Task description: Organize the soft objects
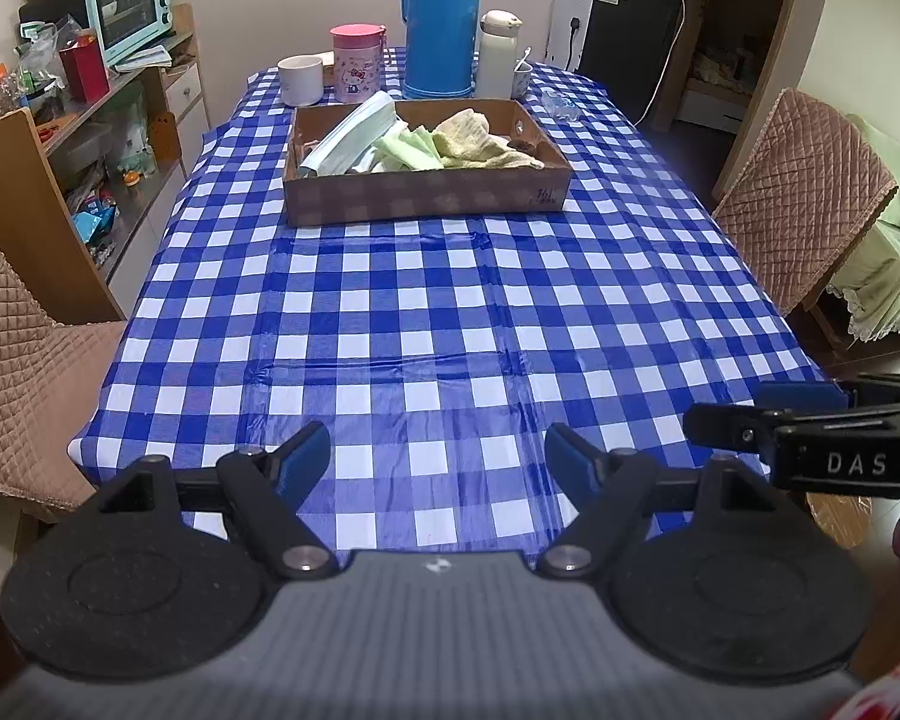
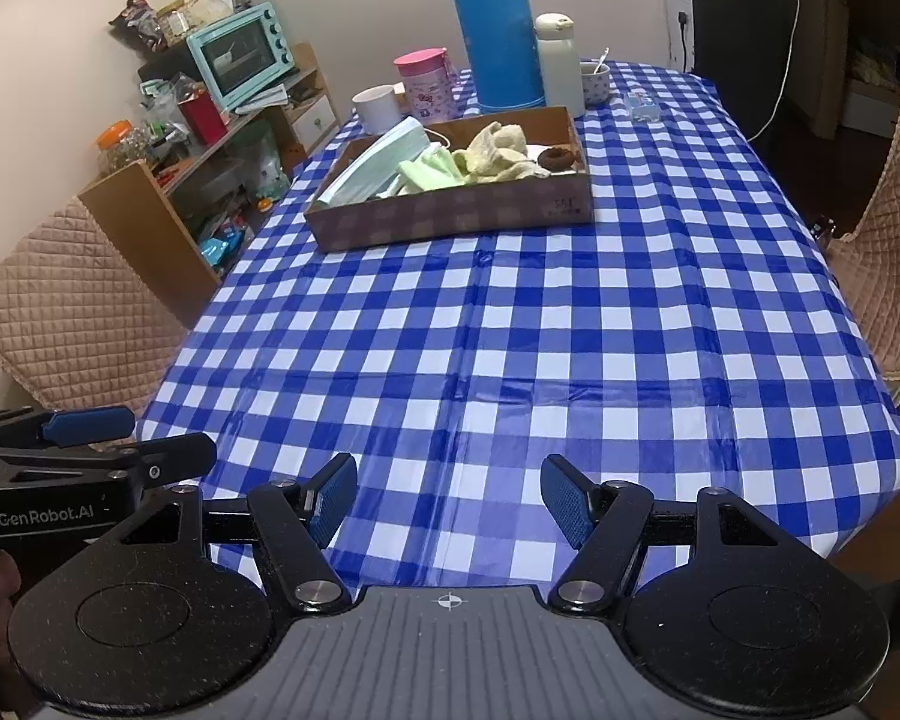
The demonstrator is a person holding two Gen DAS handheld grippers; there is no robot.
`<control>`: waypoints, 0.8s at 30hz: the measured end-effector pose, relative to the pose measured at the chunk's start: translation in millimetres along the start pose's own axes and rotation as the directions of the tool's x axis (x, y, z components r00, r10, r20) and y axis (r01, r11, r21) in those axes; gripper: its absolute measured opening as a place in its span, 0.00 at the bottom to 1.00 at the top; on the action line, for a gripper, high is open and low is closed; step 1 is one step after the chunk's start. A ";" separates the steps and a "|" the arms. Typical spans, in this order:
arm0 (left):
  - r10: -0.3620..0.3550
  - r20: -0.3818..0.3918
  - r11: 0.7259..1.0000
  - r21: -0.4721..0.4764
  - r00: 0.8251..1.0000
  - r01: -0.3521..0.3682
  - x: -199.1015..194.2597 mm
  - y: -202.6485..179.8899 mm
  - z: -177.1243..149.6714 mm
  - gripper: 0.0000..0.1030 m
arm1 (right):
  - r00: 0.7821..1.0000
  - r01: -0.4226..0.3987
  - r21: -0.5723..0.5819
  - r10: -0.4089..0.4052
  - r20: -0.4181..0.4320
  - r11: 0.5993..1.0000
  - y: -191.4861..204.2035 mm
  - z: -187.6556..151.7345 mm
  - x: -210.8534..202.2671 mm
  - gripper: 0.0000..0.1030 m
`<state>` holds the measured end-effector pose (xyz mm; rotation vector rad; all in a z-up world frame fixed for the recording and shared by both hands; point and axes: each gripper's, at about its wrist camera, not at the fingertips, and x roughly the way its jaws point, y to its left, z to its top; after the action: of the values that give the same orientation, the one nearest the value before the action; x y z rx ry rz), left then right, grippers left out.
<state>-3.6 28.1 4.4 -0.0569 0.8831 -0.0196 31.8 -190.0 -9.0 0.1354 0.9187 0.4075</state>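
Note:
A shallow cardboard box [image 1: 426, 195] [image 2: 450, 219] stands on the far half of the blue checked table. In it lie a stack of pale blue face masks [image 1: 354, 135] [image 2: 378, 159], a light green cloth [image 1: 411, 150] [image 2: 429, 171], a yellowish towel [image 1: 474, 138] [image 2: 501, 153] and a dark brown ring-shaped thing [image 2: 557, 157]. My left gripper [image 1: 438, 459] is open and empty above the table's near edge. My right gripper [image 2: 448, 501] is open and empty beside it. Each also shows at the other view's edge: the right gripper [image 1: 768, 414], the left gripper [image 2: 132, 438].
Behind the box stand a white mug [image 1: 300, 79], a pink cup [image 1: 357, 63], a blue thermos jug [image 1: 444, 18], a white bottle [image 1: 498, 54] and a small cup with a spoon [image 2: 595, 82]. Quilted chairs [image 1: 801, 192] [image 2: 66, 300] flank the table. A cluttered shelf [image 1: 114, 96] stands left.

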 end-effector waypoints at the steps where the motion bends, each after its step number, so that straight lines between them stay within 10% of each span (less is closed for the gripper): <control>1: -0.001 0.003 1.000 0.000 1.000 0.001 -0.6 0.2 -0.2 0.75 | 1.000 0.001 0.001 -0.001 0.002 1.000 0.1 -0.2 -0.1 0.66; 24: -0.002 0.007 1.000 -0.001 1.000 0.002 -1.2 0.1 0.9 0.75 | 1.000 0.005 0.000 -0.005 0.000 1.000 2.0 -2.5 -1.8 0.66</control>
<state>-3.7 28.3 5.9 -0.0584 0.8760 -0.0213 28.3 -189.0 -8.6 0.1336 0.9187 0.4028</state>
